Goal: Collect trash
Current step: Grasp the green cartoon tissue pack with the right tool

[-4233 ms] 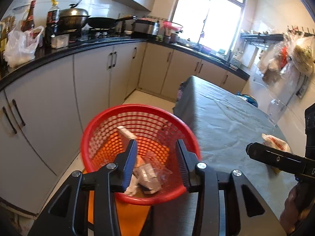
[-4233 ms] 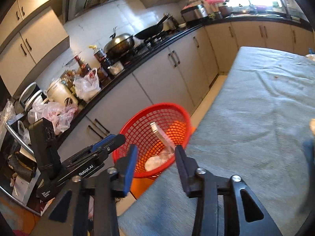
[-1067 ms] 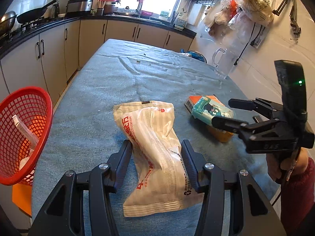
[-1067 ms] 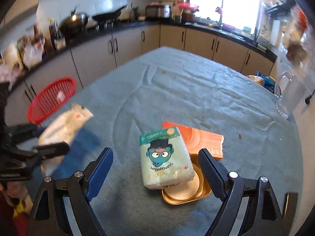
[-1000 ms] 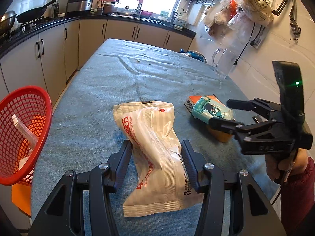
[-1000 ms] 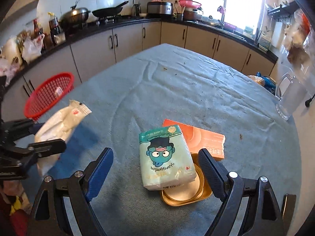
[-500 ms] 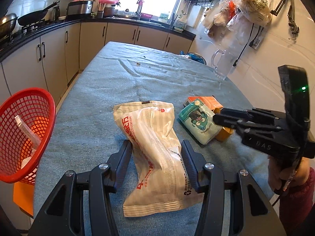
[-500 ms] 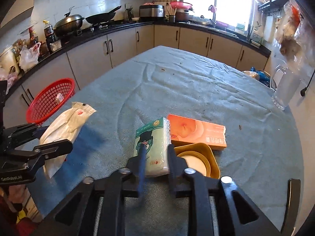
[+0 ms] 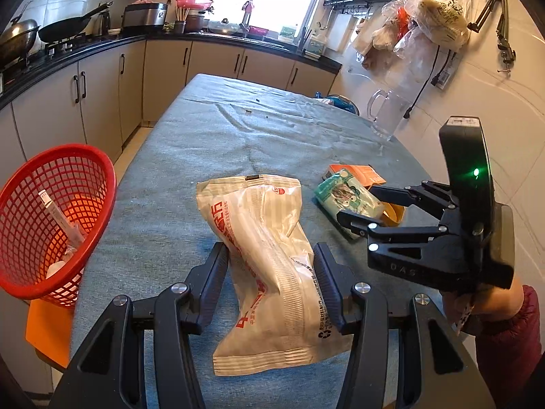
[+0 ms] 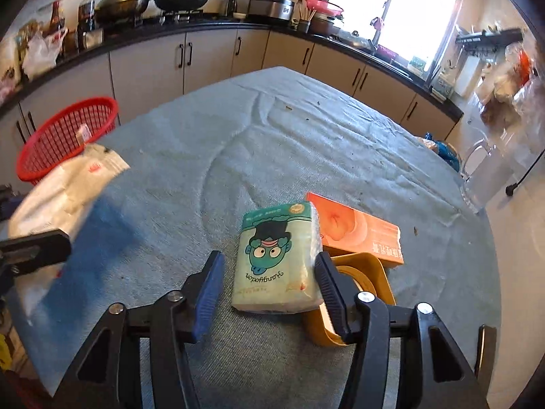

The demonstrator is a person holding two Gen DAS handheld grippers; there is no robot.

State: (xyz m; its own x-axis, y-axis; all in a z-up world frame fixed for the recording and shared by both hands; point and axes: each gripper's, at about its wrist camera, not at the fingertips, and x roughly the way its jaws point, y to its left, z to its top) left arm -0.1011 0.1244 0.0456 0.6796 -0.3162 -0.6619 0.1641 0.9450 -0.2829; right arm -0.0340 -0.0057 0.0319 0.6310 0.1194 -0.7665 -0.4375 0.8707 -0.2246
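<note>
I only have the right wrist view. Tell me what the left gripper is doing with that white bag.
Observer: The left gripper is shut on the white snack bag. Its pads pinch the bag across its middle, and the bag narrows there.
Operator: Check the basket's contents.
Observer: The red basket holds a long white stick wrapper leaning against the mesh, with crumpled clear wrappers at the bottom.
Operator: Say what the basket stands on.
Observer: An orange stool shows directly under it, on the floor side of the table edge.
</note>
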